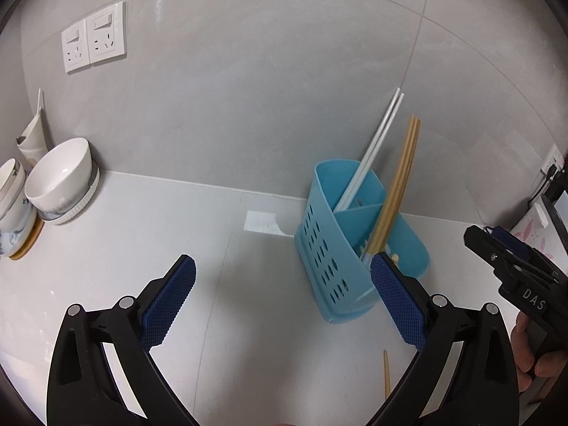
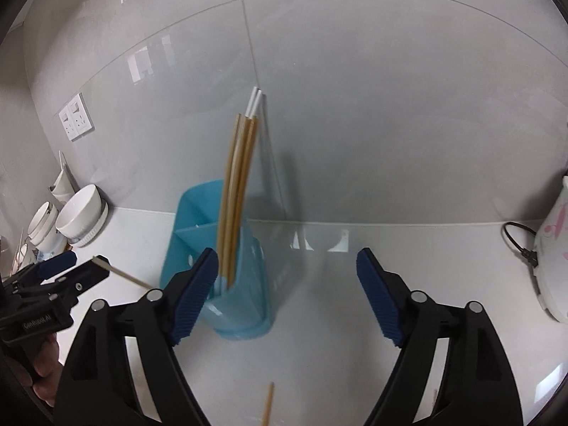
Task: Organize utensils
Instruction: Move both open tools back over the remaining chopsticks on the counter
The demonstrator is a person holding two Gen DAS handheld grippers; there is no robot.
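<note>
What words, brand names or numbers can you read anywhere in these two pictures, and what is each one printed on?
"DAS" on the black body of the right gripper, seen from the left wrist camera.
"GenRobot.AI", small and only roughly legible, on the black body of the left gripper, seen from the right wrist camera.
Wall sockets: no print legible.
Bowl with blue pattern at left: marks too blurred to read.
White appliance with pink pattern: no readable text.
</note>
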